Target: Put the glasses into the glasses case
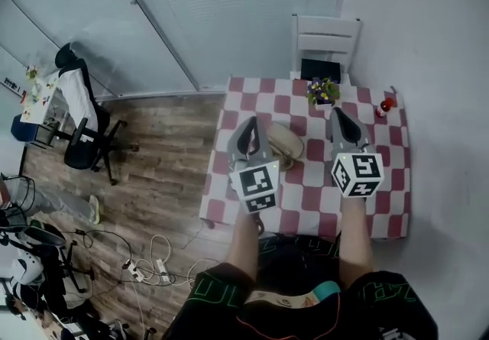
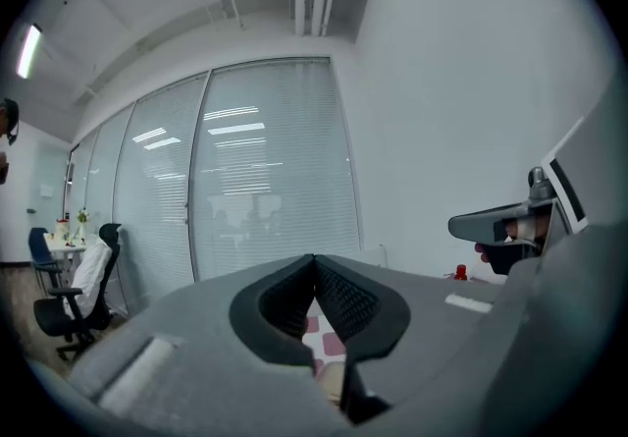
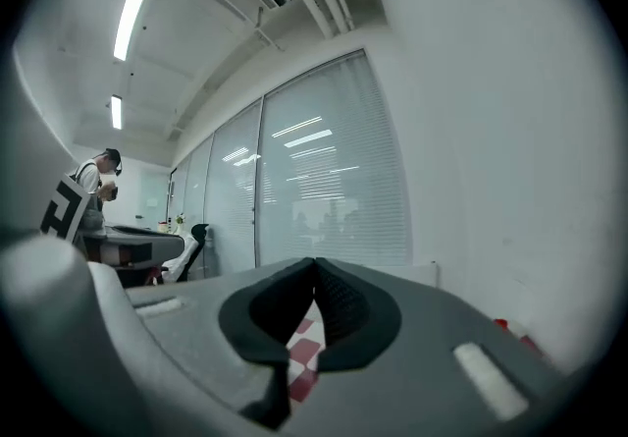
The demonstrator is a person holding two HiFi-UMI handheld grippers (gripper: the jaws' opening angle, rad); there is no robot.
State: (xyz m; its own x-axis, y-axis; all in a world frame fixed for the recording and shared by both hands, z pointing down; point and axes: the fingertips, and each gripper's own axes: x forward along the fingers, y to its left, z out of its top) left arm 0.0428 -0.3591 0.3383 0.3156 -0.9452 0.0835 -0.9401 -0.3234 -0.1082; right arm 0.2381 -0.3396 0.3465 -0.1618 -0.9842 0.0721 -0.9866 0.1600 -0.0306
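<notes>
Both grippers are level above the checked table, jaws together.
The left gripper [image 1: 250,126] and the right gripper [image 1: 344,115] are closed with nothing between the jaws. The beige glasses case [image 1: 284,144] lies on the table [image 1: 382,201] between them, at 3 o'clock of the left gripper.

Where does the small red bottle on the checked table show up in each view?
Head view: the small red bottle stands at the far right corner of the table, in the picture's upper right.
Left gripper view: the bottle is a red speck right of centre.
Right gripper view: the bottle sits low at the right, partly hidden.
Shared landmark: the glass wall with blinds.
</notes>
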